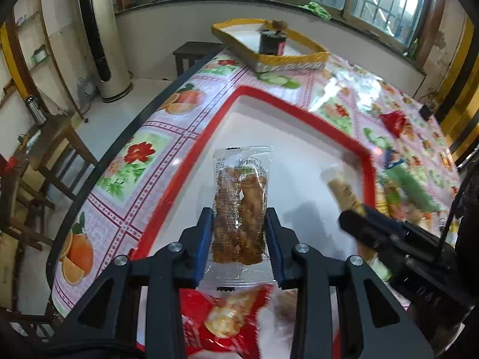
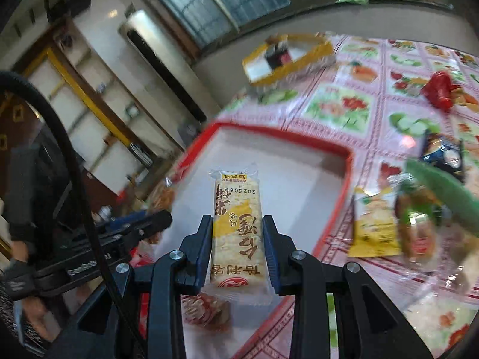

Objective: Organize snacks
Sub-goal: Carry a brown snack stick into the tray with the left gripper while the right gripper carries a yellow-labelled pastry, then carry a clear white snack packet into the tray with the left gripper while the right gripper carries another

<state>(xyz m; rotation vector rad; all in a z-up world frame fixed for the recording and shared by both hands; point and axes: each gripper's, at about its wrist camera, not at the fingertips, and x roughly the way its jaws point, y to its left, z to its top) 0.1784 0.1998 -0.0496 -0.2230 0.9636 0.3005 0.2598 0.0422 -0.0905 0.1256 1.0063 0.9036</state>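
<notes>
snacks in both claws, carried over a red tray (image 1: 185, 161) with a white floor, which sits on a worktop (image 1: 143, 155) covered in a flowered plastic cloth. the left claw (image 1: 239, 239) is clamped on a clear packet of brown fried pieces (image 1: 239, 209), its blue pads pressing the long sides so the packet points forward, away from the hand. the right claw (image 2: 238, 248) is clamped the same way on a long cracker bar (image 2: 238, 227) in a yellow and white wrapper. gripping across the narrow width likely keeps each packet flat and lets it be laid lengthwise on the tray floor.

both claws lean forward and down toward the tray, side by side, the right one visible at the edge of the left view. whether either packet touches the tray floor cannot be told. a red packet (image 1: 221, 320) lies under the left claw at the near end of the tray.

loose snacks (image 2: 389, 221) wait on the cloth just beside the tray's right rim, blurred, among them a yellow packet and a green one. farther back stands a yellow tray (image 1: 287, 56) holding a dark box (image 1: 271, 43). judging by this, sorting is only partly done.
</notes>
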